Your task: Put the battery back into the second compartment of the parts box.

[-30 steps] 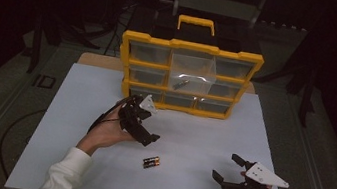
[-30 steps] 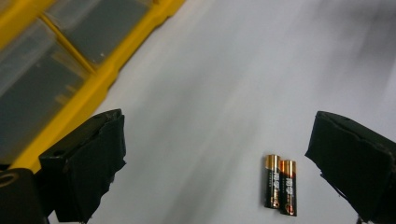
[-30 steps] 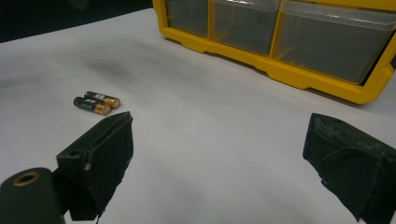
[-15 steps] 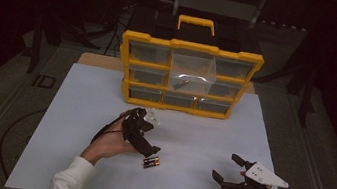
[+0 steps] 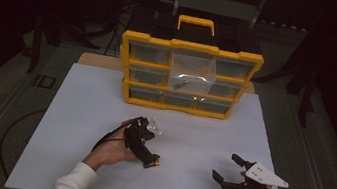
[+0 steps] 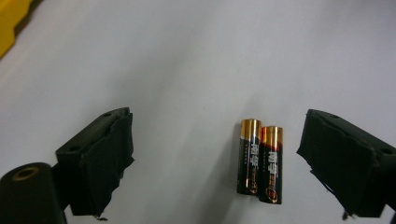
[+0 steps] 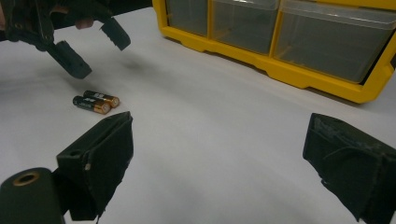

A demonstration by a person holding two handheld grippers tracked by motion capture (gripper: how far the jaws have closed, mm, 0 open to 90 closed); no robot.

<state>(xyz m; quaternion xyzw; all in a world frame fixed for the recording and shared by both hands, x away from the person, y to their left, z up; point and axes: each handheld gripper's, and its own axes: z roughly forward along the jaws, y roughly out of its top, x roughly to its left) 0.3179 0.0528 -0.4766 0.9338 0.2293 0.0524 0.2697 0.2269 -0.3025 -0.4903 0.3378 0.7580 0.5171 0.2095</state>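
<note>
- Dark surroundings frame a white tabletop (image 5: 93, 113), lit from above; a yellow drawer organiser (image 5: 189, 75) with clear drawers and a carrying handle stands at its far edge and serves as the landmark.
- Two batteries (image 6: 259, 162), black with copper-coloured ends, lie side by side and touching on the bare tabletop, well in front of the organiser and toward its left half.
- Left claw (image 5: 151, 158), held in the person's left hand, is tilted down over the batteries. In the left gripper view both batteries lie between the two black jaws, nearer the right-hand jaw, with clear tabletop between each pad and the cells.
- Left claw state: wide, gripping nothing; its jaws have just been closing a little, with the batteries between them but untouched.
- Right claw (image 5: 227, 168), held in the person's right hand, sits low near the front edge of the tabletop, in front of the organiser's right end and well apart from the batteries.
- Right claw state: wide, with only bare tabletop between its jaws; the right gripper view looks past them to the batteries, the left claw and the organiser's lower drawers.
</note>
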